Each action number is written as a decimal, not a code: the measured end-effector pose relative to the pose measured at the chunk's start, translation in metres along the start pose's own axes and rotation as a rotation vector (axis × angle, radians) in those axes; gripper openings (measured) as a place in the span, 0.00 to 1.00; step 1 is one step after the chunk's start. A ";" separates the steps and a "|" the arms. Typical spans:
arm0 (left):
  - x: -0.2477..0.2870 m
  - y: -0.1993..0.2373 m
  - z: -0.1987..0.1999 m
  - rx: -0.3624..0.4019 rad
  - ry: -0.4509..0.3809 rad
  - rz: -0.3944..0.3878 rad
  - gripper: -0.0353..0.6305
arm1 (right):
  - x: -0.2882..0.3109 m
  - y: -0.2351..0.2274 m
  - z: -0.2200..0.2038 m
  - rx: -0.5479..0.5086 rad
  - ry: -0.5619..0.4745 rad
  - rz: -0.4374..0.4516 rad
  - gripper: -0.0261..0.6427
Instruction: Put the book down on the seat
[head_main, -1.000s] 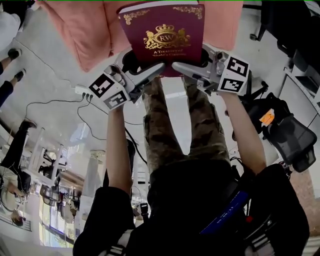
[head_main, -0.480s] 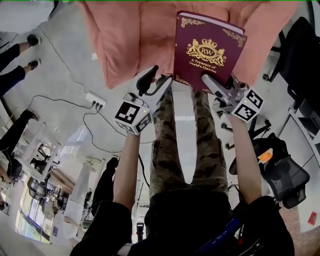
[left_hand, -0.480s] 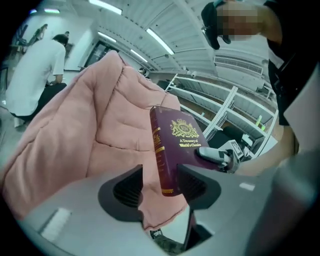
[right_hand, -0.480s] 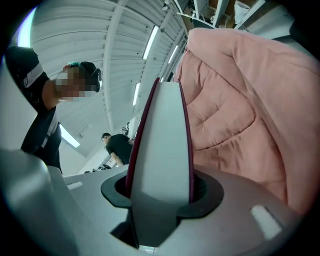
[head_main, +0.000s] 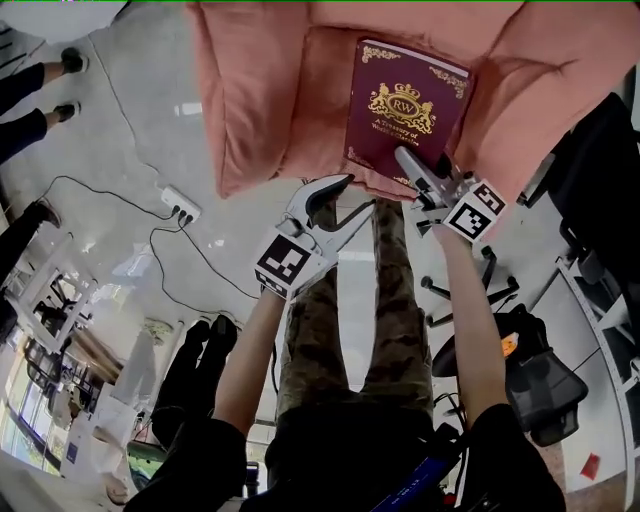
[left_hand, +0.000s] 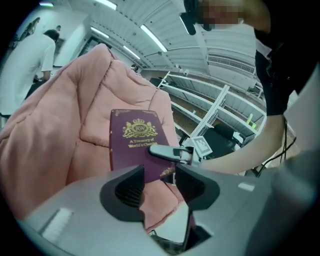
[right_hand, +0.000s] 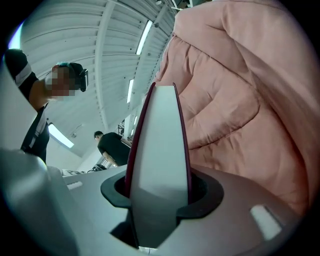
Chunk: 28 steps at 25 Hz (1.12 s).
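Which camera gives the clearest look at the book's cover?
The head view: the book faces the camera, its maroon cover and gold crest nearly whole above the right tongs clamping its near edge. The left gripper view also shows the cover, partly hidden by those tongs. The right gripper view shows only the page edge.

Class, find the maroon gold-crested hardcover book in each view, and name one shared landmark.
Head view: maroon gold-crested hardcover book upper centre-right.
Left gripper view: book at centre, cover facing.
Right gripper view: book edge-on, centre.
Shared landmark: pink padded fabric seat behind it.
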<state>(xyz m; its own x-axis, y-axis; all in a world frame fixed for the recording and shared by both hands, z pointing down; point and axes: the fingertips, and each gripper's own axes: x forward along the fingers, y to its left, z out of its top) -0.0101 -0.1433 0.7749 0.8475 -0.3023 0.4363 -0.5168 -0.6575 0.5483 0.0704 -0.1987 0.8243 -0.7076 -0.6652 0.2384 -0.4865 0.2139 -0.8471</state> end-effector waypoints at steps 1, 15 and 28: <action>0.000 -0.006 -0.003 0.001 0.001 -0.008 0.34 | 0.001 -0.003 0.001 -0.001 0.000 0.001 0.38; -0.011 -0.004 -0.014 -0.071 0.002 -0.006 0.33 | 0.048 -0.066 0.064 -0.015 -0.100 -0.067 0.38; -0.006 -0.013 -0.031 -0.065 0.027 -0.019 0.32 | 0.032 -0.152 0.059 -0.176 0.069 -0.498 0.52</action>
<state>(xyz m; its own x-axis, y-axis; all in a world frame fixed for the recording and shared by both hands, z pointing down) -0.0120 -0.1117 0.7879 0.8544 -0.2708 0.4435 -0.5077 -0.6164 0.6019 0.1522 -0.2947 0.9321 -0.3981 -0.6695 0.6271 -0.8466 0.0049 -0.5322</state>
